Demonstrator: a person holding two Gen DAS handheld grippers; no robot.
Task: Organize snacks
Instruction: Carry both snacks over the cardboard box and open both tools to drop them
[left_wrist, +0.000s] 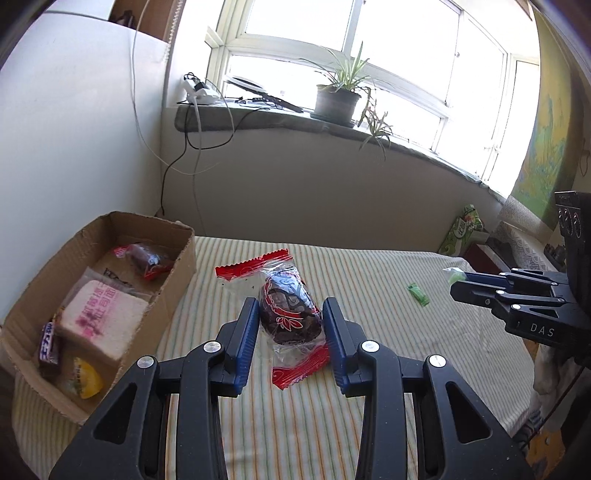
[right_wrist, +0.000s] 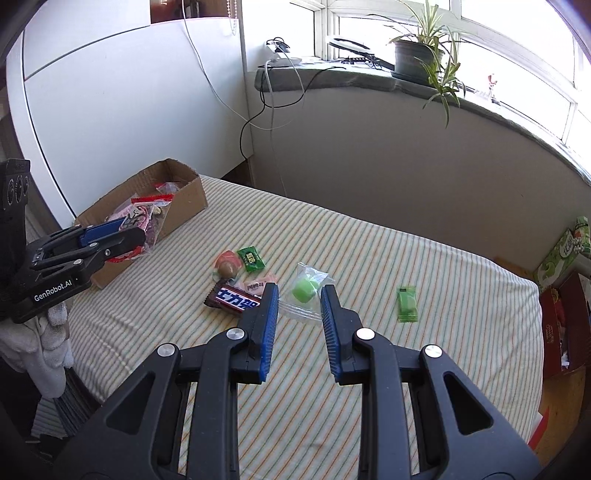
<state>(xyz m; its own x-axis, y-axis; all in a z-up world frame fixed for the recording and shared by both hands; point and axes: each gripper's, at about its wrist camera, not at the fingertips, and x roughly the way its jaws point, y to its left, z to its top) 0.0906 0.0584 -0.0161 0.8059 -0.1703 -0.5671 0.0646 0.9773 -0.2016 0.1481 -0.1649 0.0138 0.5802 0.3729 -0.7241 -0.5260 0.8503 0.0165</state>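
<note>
My left gripper (left_wrist: 290, 314) pinched a red-ended wrapped cake (left_wrist: 289, 311) clear of the striped cloth (left_wrist: 295, 424), the cardboard box (left_wrist: 173, 291) of snacks just to its left. My right gripper (right_wrist: 298, 301) pinched a clear packet with a green sweet (right_wrist: 305, 291). Beyond it lay a chocolate bar (right_wrist: 232, 301), a green candy (right_wrist: 252, 259) and a green packet (right_wrist: 407, 305), nothing blocking the box.

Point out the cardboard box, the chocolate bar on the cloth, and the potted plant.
cardboard box (left_wrist: 183, 258), left wrist view, its right side wall.
chocolate bar (right_wrist: 232, 300), right wrist view, middle of the wrapper.
potted plant (left_wrist: 337, 101), left wrist view, front of the pot.
</note>
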